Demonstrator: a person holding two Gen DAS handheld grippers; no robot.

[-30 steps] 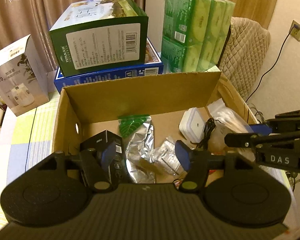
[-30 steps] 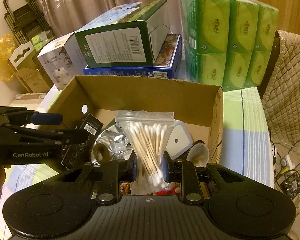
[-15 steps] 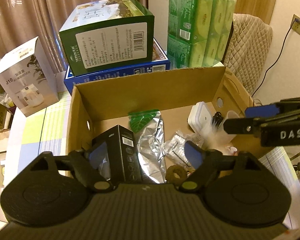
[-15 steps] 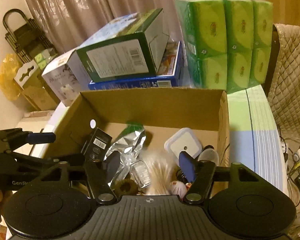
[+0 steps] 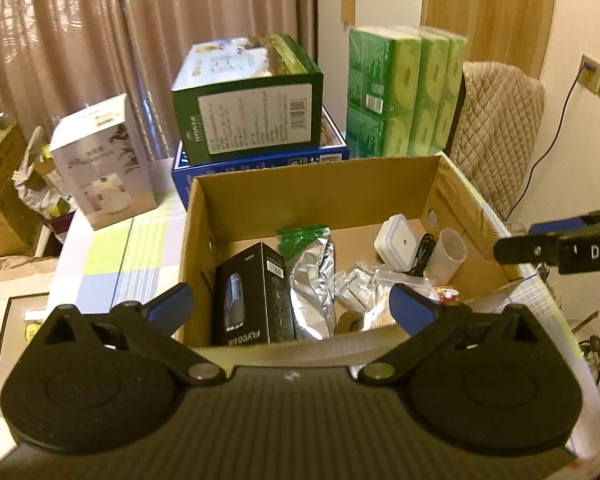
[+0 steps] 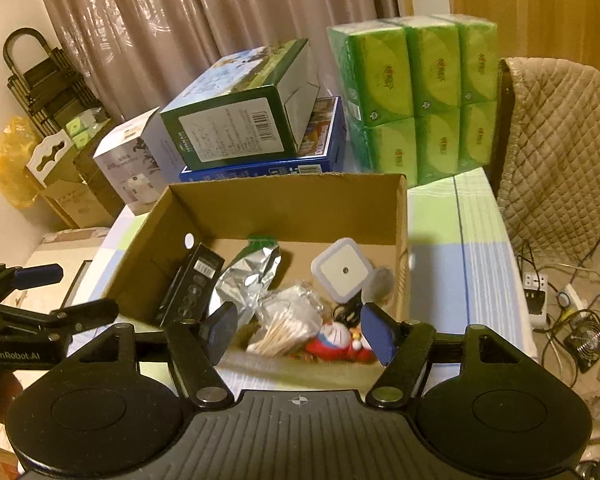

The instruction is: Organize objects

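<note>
Objects for sorting lie inside the cardboard box (image 6: 284, 196), which sits on the checked tablecloth (image 6: 436, 240) of the table. Left to right along its floor we see the black carton (image 6: 188, 284) leaning by the left wall, the foil pouch (image 6: 248, 280), the bag of cotton swabs (image 6: 288, 324) near the front edge, the red-and-blue toy figure (image 6: 336, 344) just beside it, and the white square case (image 6: 342, 270) with a pale cup (image 5: 446, 254) in the right rear corner.

Our left gripper (image 5: 290, 306) hangs above the box's front edge with its jaws spread wide and nothing between them. Our right gripper (image 6: 298, 330) is likewise wide open and empty, over the swab bag.

We judge the main risk to be the crowding: the swab bag, the toy and a small clear packet (image 5: 356, 286) touch or overlap, so a closing finger could drag a neighbour along or crush the thin bag. The leaning carton could topple if brushed. The two tools are also near each other and could collide.

A dark cable (image 5: 424, 252) beside the case is hard to make out, and the box's front wall hides whatever lies against it.
</note>
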